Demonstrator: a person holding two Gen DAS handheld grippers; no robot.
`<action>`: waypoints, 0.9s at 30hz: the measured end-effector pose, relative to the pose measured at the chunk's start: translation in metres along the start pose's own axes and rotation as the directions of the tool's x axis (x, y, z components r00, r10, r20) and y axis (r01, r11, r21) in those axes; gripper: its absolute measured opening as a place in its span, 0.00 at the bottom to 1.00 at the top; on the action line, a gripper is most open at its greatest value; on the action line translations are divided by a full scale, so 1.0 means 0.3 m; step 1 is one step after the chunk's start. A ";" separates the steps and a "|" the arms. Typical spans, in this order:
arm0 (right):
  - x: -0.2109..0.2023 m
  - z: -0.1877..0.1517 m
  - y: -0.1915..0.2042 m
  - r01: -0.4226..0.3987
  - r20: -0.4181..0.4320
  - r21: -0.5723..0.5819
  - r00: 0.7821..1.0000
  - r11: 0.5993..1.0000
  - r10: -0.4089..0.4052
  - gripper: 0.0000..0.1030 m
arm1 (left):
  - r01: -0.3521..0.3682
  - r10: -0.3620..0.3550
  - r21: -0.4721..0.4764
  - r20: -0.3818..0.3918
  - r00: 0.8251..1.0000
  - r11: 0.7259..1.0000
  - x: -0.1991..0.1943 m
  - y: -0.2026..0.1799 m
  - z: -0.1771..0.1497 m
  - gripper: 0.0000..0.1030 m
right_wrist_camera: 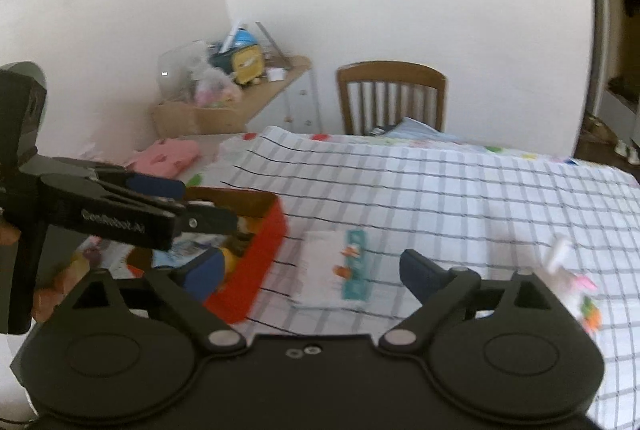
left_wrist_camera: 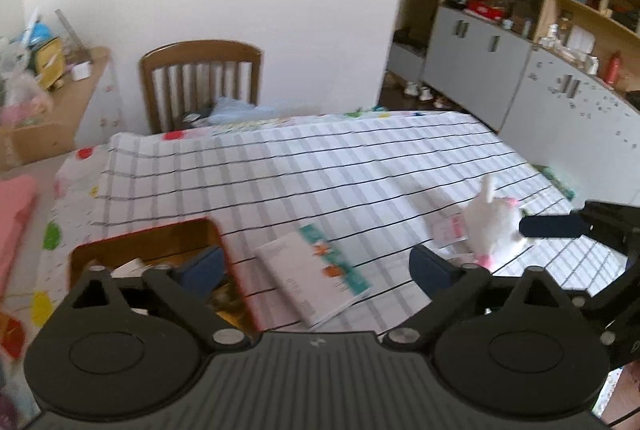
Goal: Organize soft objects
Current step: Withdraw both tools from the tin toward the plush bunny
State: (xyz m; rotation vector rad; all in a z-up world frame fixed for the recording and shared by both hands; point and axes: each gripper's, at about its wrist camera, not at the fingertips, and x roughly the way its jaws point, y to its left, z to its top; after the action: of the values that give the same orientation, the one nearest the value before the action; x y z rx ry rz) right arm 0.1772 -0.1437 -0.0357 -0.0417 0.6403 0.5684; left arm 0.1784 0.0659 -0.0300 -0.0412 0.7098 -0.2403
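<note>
You are holding both tools wide apart with nothing between their blue pads: the left tool (left_wrist_camera: 316, 266) is hanging over the near edge of the tabletop (left_wrist_camera: 304, 166), and the right tool (right_wrist_camera: 312, 270) is doing the same just beside it. The white plush rabbit (left_wrist_camera: 494, 226) is lying on the checked cloth, ahead and to the right of both tools, near the tabletop's right edge. From the left wrist view it is sitting just beyond your left tool's right finger, with one pad of the right tool reaching in next to it; from the right wrist view the same toy (right_wrist_camera: 568, 282) is showing past that tool's right finger, so your right hand is probably the nearer one. Its long axis is running roughly upright, one white ear pointing up and pink trim showing at the head and feet; the blur is hiding finer detail. It looks light and squashy, so a grasp across the body would likely suit it better than one on the ear. The red-rimmed tray (right_wrist_camera: 266, 250) is standing to the left, already holding some items that are hard to make out, and a white booklet (left_wrist_camera: 316, 278) is lying between the tray and the rabbit.
</note>
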 end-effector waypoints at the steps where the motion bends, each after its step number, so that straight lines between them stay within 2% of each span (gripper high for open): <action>1: -0.010 -0.012 -0.017 0.012 -0.001 0.006 1.000 1.000 -0.012 0.93 | 0.011 -0.011 0.006 0.003 1.000 1.000 0.011 -0.017 0.005 0.97; 7: -0.034 -0.077 -0.117 0.074 -0.021 0.041 0.997 0.996 -0.073 0.95 | 0.042 -0.042 0.040 -0.011 0.999 0.998 0.114 -0.139 0.035 0.98; 12: -0.031 -0.122 -0.187 0.104 -0.043 0.053 0.994 0.993 -0.101 0.95 | 0.106 -0.104 0.052 -0.052 0.993 0.993 0.221 -0.232 0.057 0.98; 22: 0.069 -0.193 -0.271 0.150 -0.094 0.015 0.985 0.989 -0.148 0.95 | 0.179 -0.154 0.156 -0.163 0.974 0.971 0.462 -0.403 0.064 0.98; 27: 0.128 -0.216 -0.287 0.145 -0.120 0.003 0.982 0.989 -0.143 0.91 | 0.201 -0.164 0.162 -0.212 0.963 0.966 0.560 -0.441 0.062 0.98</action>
State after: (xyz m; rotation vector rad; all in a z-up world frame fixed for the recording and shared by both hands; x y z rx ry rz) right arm 0.2107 -0.2113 -0.1215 -0.1112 0.7502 0.4243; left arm 0.2863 -0.1024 -0.1077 0.0937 0.8796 -0.4919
